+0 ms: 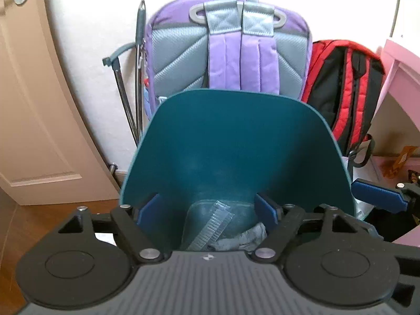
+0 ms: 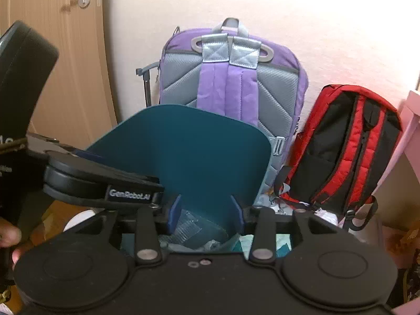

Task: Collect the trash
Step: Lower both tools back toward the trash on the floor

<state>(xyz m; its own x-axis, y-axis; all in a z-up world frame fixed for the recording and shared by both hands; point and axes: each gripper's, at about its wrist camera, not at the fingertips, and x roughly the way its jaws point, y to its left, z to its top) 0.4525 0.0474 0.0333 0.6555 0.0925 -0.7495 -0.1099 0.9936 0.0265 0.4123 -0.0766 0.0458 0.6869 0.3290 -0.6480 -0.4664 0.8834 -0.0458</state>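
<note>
Both grippers, left gripper (image 1: 214, 207) and right gripper (image 2: 206, 210), hang spread and empty above the teal bin (image 1: 236, 136); a clear wrapper (image 1: 210, 225) lies directly below, inside.

"GenRobot.AI" in white letters on black side of my left gripper (image 2: 207, 207), seen from my right wrist. No other text readable.

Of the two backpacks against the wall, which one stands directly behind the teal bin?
The purple and grey backpack. It rises straight behind the teal bin, while the smaller red and black backpack leans off to the bin's right.
</note>
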